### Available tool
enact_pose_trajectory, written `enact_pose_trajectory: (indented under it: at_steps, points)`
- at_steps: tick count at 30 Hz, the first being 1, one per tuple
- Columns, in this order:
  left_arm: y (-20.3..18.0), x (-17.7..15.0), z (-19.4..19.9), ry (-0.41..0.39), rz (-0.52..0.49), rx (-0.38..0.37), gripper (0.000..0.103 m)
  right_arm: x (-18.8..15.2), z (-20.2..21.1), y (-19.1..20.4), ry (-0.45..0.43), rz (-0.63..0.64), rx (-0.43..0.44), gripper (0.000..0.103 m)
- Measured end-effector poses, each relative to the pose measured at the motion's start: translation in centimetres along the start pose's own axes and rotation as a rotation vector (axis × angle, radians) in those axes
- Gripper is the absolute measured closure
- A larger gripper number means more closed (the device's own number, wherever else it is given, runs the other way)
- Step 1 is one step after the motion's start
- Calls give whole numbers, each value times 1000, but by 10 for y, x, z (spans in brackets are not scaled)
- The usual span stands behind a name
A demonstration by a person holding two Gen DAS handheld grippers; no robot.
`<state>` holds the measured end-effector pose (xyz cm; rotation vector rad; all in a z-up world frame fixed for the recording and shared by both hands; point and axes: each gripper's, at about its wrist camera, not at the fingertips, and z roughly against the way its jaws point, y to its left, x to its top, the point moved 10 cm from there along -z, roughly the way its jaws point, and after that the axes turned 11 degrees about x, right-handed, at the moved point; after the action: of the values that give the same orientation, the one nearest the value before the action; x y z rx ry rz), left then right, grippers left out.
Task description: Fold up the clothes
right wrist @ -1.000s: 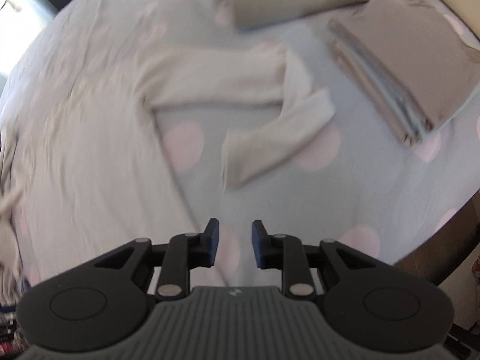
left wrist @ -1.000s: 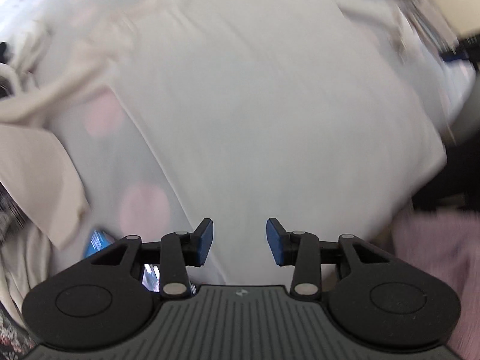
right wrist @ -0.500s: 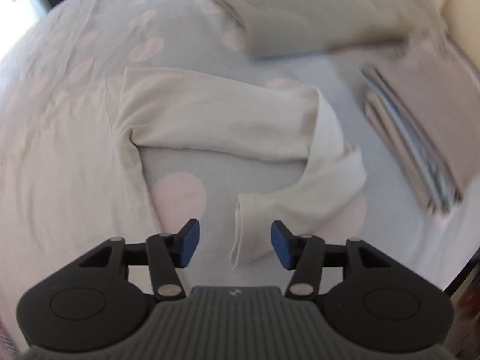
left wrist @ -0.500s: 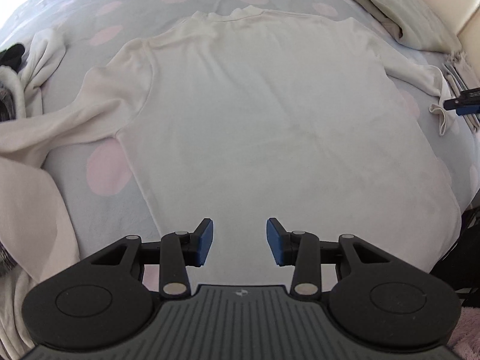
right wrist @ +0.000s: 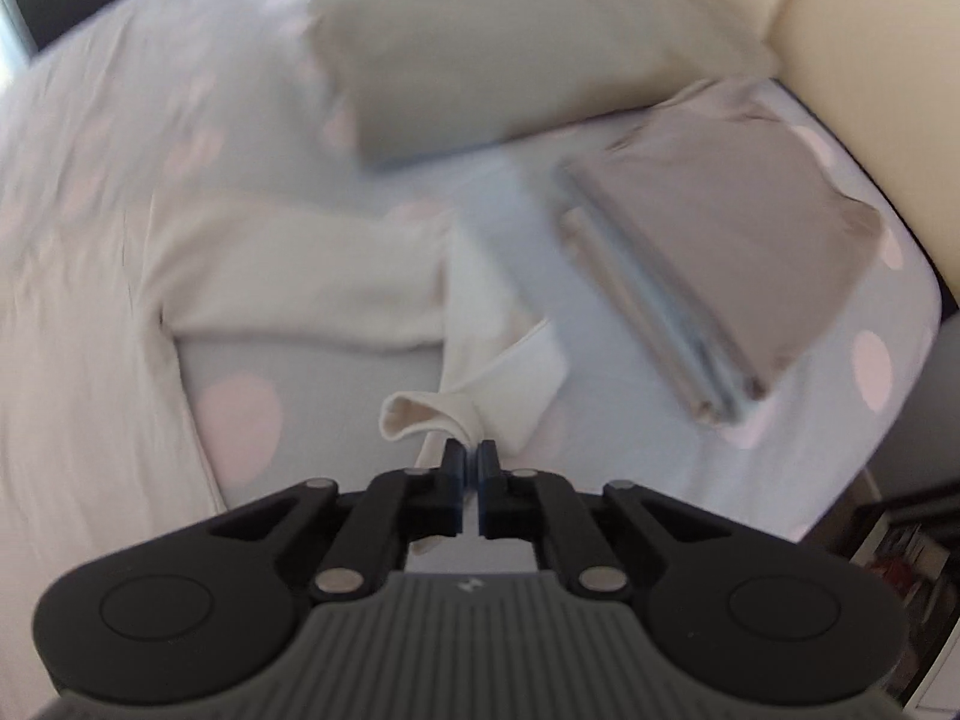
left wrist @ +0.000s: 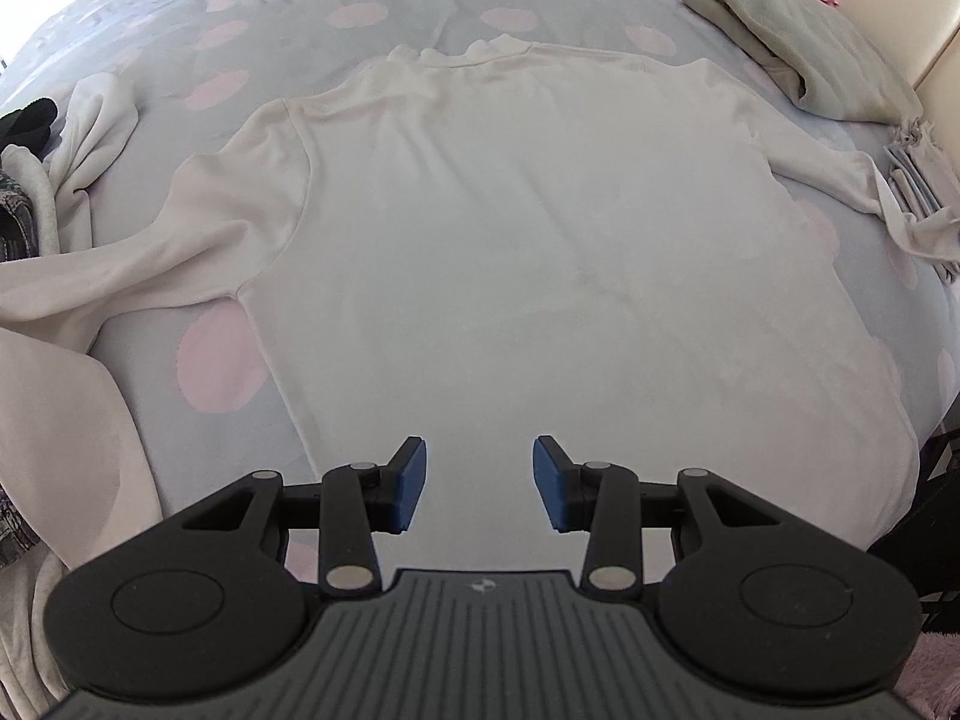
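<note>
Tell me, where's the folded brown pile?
In the right wrist view, the folded brown pile lies on the spotted bedspread, right of the cream sleeve, below the grey pillow.

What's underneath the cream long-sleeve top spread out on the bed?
The cream top lies flat on a pale grey bedcover with pink dots, which shows all round its edges. Whatever lies directly beneath the body of the top is covered by the fabric.

Left gripper point(left wrist: 479, 483) angled steeply downward, jaws parted and empty; right gripper point(right wrist: 471, 461) jaws just closed, pinching a sleeve cuff point(right wrist: 432, 414).
</note>
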<state>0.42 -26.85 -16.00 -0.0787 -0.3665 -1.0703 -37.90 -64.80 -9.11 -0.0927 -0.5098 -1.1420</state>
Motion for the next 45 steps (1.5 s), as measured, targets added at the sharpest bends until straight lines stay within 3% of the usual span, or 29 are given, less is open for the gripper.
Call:
enact_pose_trajectory:
  at_steps: [8,11,16,18,26,28,29,30,36,41,43,44,45]
  points:
    - [0,-3,-2,16,6,8,66,69,88,-75,-218,-253,64,99]
    - [1,-6,-2,21,4,14,66,85,88,-100,-235,-348,51,99]
    - [5,-10,-9,41,12,30,66,82,62,-135,-198,-550,97,99]
    - [7,-11,-11,48,13,37,66,82,48,-144,-197,-518,43,98]
    - [9,-18,-22,75,1,68,66,92,16,-171,-198,-396,-37,91]
    - [8,-19,-23,73,-9,67,66,93,17,-161,-172,-284,-24,85]
    - [7,-19,-23,72,-12,66,66,93,16,-155,-154,-217,-7,69]
    - [6,-19,-24,71,-15,67,66,92,15,-149,-132,-148,3,59]
    - [3,-22,-25,55,-51,94,66,78,0,-158,-98,97,-68,59]
    - [6,-27,-27,63,-55,116,66,61,-17,-172,-86,129,15,57]
    - [8,-27,-29,73,-47,127,66,58,-21,-176,-108,110,32,64]
    - [9,-27,-30,75,-45,133,66,57,-20,-177,-122,103,35,89]
    - [10,-26,-30,75,-44,137,66,57,-17,-175,-144,105,26,100]
